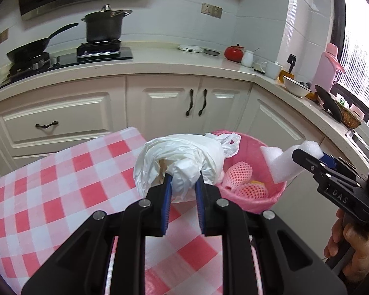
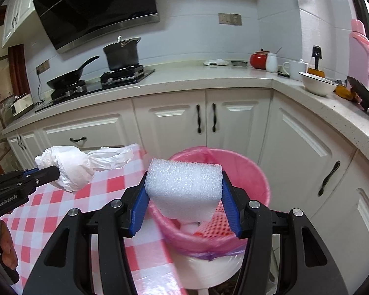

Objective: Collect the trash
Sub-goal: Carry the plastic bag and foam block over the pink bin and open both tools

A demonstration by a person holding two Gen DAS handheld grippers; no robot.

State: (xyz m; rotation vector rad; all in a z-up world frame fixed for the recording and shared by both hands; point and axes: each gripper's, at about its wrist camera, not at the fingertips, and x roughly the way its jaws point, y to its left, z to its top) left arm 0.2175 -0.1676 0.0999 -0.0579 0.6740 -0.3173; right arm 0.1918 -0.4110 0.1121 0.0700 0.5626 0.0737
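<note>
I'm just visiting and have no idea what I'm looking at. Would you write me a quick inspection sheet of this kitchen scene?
Surface: table in a red-and-white checked cloth, bare where visible.
Job's things: crumpled white plastic bag; white foam block; pink-lined bin beside the table, pink foam netting inside.
Clutter: on the counter, lidded pot, frying pan, red pot, white bowl, pink flask.
Grippers: left tool shut on the bag over the table edge; right tool shut on the foam above the bin.
Cables: black cord by the hob.
Surroundings: white cabinets, range hood, window.
</note>
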